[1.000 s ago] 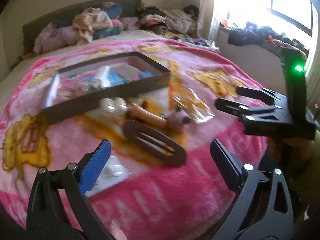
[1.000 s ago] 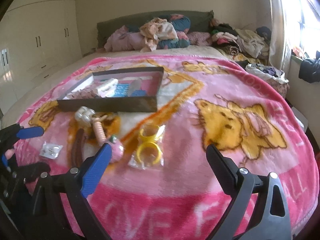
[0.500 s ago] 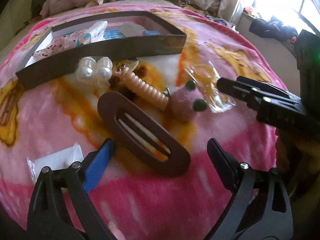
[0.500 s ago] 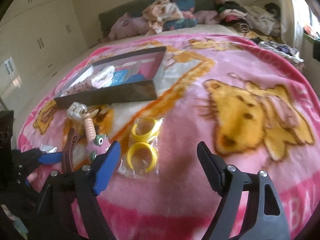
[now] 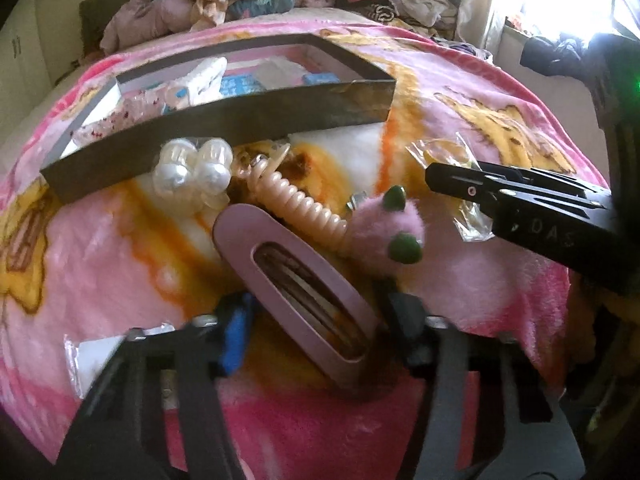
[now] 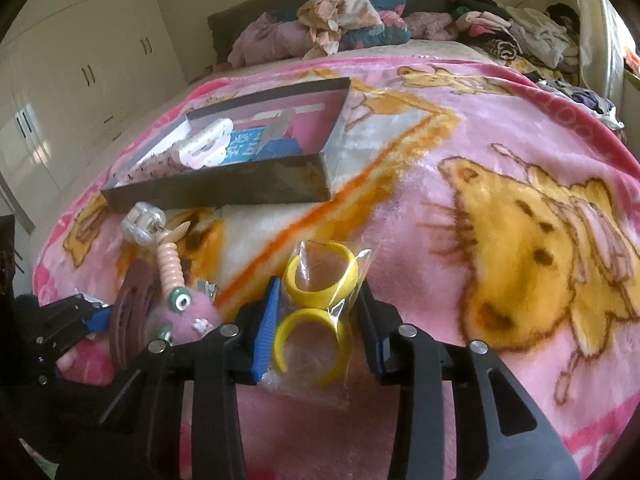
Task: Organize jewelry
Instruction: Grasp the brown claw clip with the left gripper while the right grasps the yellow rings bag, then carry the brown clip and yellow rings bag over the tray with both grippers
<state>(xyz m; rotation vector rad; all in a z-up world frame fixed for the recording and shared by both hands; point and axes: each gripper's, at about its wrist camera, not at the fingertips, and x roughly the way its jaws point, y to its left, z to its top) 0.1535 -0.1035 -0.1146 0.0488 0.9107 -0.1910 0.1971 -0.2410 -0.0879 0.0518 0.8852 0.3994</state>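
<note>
Left tool (image 5: pixel 316 316) closed around near end of brown oval hair clip (image 5: pixel 304 284) on pink blanket (image 5: pixel 100 248), right tool (image 6: pixel 316 320) clamped on clear packet of yellow rings (image 6: pixel 316 304), dark open box (image 6: pixel 248 152) beyond, pearl clip (image 5: pixel 192 168) against its front wall, pink fuzzy toy (image 5: pixel 384 220) between the tools.

So it's a bed (image 6: pixel 500 120) with a pink cartoon blanket (image 6: pixel 520 208) over it. On the blanket: a shallow dark box (image 6: pixel 224 192) toward the middle, then closer to the foot edge a pearl clip (image 5: pixel 192 168), a ribbed peach clip (image 5: pixel 300 200), a mauve oval barrette (image 5: pixel 296 280), a fuzzy pink thing (image 5: pixel 384 220), bagged yellow hoops (image 6: pixel 320 300), and a small white packet (image 5: pixel 96 356). Clothes pile (image 6: pixel 340 20) at the head edge.
</note>
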